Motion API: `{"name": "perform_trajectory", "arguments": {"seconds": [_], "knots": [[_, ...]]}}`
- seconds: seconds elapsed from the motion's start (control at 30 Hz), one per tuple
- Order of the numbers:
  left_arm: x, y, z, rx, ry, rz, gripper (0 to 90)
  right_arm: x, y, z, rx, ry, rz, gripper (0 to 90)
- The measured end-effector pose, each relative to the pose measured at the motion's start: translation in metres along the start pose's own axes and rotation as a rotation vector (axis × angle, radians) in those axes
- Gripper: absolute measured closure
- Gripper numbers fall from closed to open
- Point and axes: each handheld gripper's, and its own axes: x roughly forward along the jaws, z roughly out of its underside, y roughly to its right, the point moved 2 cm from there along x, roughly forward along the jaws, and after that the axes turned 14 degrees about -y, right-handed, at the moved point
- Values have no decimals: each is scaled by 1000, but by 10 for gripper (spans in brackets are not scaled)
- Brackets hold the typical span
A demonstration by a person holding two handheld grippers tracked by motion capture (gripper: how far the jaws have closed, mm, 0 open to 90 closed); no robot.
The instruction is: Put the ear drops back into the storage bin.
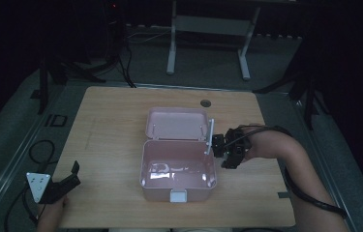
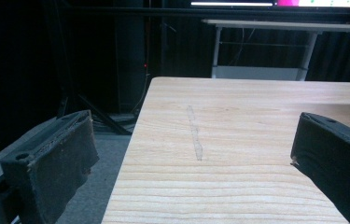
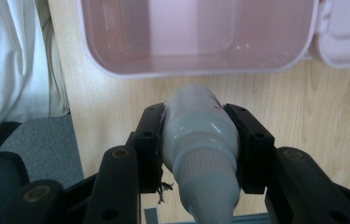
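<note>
A white plastic bottle with a ribbed neck and nozzle sits between the jaws of my right gripper, which is shut on its body. In the high view the right gripper hangs just off the right rim of an open pink box, whose lid lies flat behind it. The right gripper view looks down on the box, just beyond the bottle and with nothing inside. My left gripper rests at the table's front left corner. The left gripper view shows that gripper open, only bare wood between the jaws.
The wooden table has a round cable hole near its far edge and a faint tape mark on the left side. A white desk frame stands beyond. Cables lie on the floor at the left.
</note>
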Motion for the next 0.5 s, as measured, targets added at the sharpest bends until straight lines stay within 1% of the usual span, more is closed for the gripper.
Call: {"name": "perform_trajectory", "arguments": {"seconds": [0.13,0.17,0.27,0.5], "knots": [[0,0,0,0,1,0,4,-3,1,-9,-17,10,5,596],[0,0,0,0,1,0,4,-3,1,-9,-17,10,5,596],[0,0,0,-1,2,1,4,-4,1,-18,-27,19,0,596],[0,0,0,-3,3,5,4,1,2,-36,-46,19,-8,595]]}}
